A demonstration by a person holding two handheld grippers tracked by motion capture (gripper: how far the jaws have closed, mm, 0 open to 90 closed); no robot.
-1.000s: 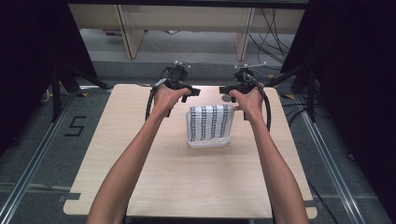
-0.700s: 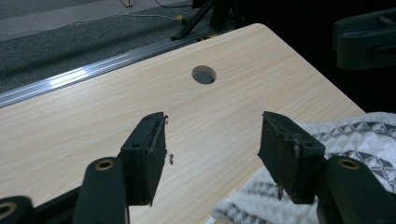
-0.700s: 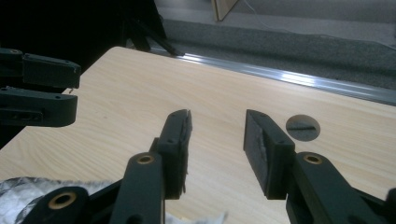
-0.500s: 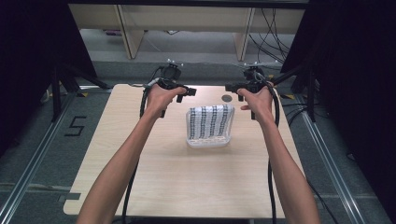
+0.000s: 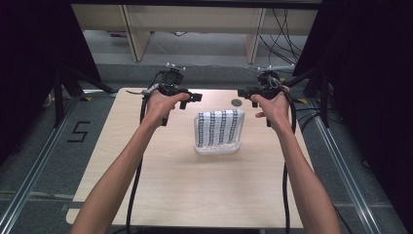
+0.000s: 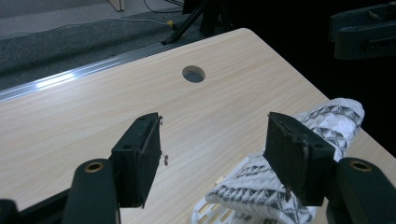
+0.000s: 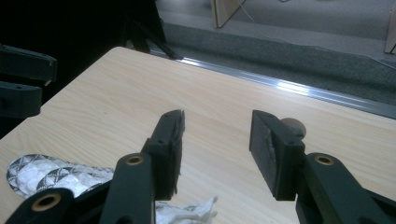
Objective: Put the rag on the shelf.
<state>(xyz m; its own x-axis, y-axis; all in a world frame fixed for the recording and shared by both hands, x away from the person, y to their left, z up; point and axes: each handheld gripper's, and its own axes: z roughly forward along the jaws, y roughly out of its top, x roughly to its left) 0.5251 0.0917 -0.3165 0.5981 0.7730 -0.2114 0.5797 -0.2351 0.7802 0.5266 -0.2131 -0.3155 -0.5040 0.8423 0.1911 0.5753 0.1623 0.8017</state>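
Both hand-held grippers, left (image 5: 195,97) and right (image 5: 242,92), just opened, empty. Risk: cloth (image 5: 220,127) at 6 o'clock slips off basket (image 5: 217,148).

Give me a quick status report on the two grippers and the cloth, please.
Left gripper and right gripper both open, jaws just widening, nothing between them. Patterned cloth draped over the white basket mid-table. Nothing in the way.

A folded cloth (image 5: 219,127) lies in a basket (image 5: 217,148) at the middle of the worktop (image 5: 195,185); a cable hole (image 5: 236,103) sits behind it, toward the right.
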